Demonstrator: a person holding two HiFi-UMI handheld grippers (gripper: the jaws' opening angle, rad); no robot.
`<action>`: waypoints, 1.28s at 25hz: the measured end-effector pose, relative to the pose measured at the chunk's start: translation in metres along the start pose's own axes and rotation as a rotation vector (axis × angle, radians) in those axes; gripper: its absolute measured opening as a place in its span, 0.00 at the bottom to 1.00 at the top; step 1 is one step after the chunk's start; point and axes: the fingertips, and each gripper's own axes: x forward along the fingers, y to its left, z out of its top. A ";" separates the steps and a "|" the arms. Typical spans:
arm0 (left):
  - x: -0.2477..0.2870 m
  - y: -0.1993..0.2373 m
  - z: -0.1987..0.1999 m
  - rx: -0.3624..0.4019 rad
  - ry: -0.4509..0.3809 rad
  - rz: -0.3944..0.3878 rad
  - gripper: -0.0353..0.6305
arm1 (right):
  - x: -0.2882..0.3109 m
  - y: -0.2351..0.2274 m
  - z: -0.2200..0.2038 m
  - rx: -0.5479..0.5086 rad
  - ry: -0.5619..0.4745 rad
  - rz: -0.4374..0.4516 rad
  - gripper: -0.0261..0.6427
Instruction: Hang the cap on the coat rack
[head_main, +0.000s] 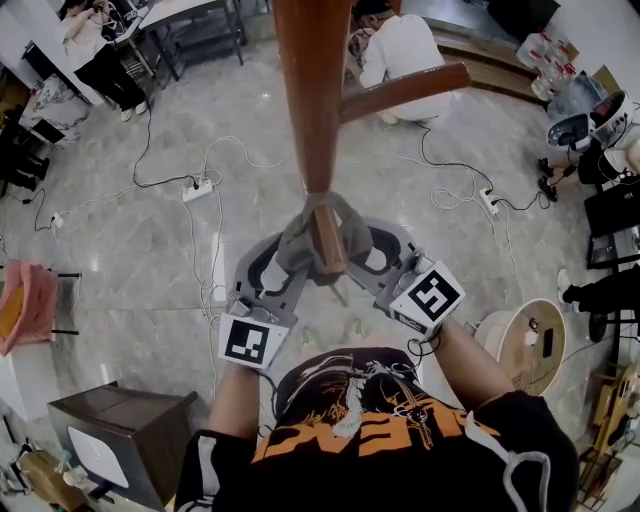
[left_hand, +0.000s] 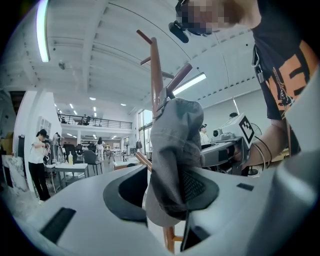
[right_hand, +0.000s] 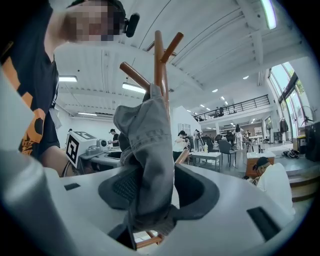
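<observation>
A grey cap (head_main: 300, 238) hangs crumpled against the brown wooden pole of the coat rack (head_main: 310, 90), over a short peg (head_main: 328, 245). My left gripper (head_main: 283, 258) stands at the cap's left and my right gripper (head_main: 368, 250) at its right, both pointing level at the pole. In the left gripper view the cap (left_hand: 175, 150) hangs between the jaws of the left gripper (left_hand: 165, 200); the right pad touches cloth, the left jaw stands apart. In the right gripper view the cap (right_hand: 147, 145) likewise hangs in the right gripper (right_hand: 155, 200), whose jaws stand apart, not pressing it.
A longer peg (head_main: 400, 90) juts right from the pole. On the tiled floor below lie cables and a power strip (head_main: 197, 187). A person in white (head_main: 400, 50) crouches beyond the rack. A grey box (head_main: 120, 430) stands at lower left, a round white stand (head_main: 525, 345) at right.
</observation>
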 end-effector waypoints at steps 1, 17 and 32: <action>-0.002 0.000 -0.001 -0.004 -0.001 0.001 0.33 | -0.002 -0.001 -0.003 0.001 0.008 0.000 0.37; -0.045 0.015 -0.017 0.000 0.018 0.012 0.55 | -0.017 -0.005 -0.015 -0.004 0.023 -0.023 0.60; -0.067 0.010 -0.011 0.018 0.048 -0.005 0.56 | -0.034 0.011 -0.002 -0.052 0.021 -0.043 0.62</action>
